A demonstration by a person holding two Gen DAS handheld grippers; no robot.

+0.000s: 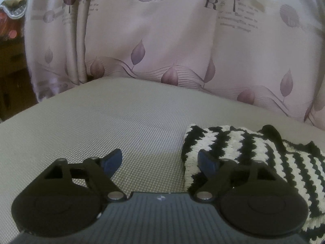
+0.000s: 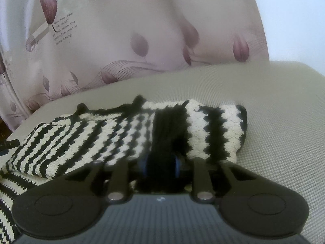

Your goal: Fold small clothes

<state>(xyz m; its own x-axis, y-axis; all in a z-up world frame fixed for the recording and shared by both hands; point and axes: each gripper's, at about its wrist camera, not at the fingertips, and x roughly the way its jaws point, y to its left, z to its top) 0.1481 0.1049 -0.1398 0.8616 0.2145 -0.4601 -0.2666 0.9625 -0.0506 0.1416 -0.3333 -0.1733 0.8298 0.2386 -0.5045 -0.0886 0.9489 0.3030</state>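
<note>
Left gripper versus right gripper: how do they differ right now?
The left gripper stands open and empty over the grey surface; the right gripper is nearly closed, pinching the striped knit garment. Both have black bodies and blue pads.

Left gripper point(image 1: 160, 162), left wrist view: matte black plastic linkage across the lower frame. Two large rounded black housings at lower left and lower right, each with a shallow oval recess. Two black link bars per side, pinned with silver round-head screws. Fingertips point(image 1: 112, 161) carry dark blue pads. Between the housings, a grey ribbed plate at bottom centre with a small round white-and-dark mark near its top edge.

Right gripper point(image 2: 161, 167), right wrist view: same build, black housings, silver screws, grey ribbed plate with the same mark. Blue pads point(image 2: 177, 167) show only as thin edges at centre.
</note>
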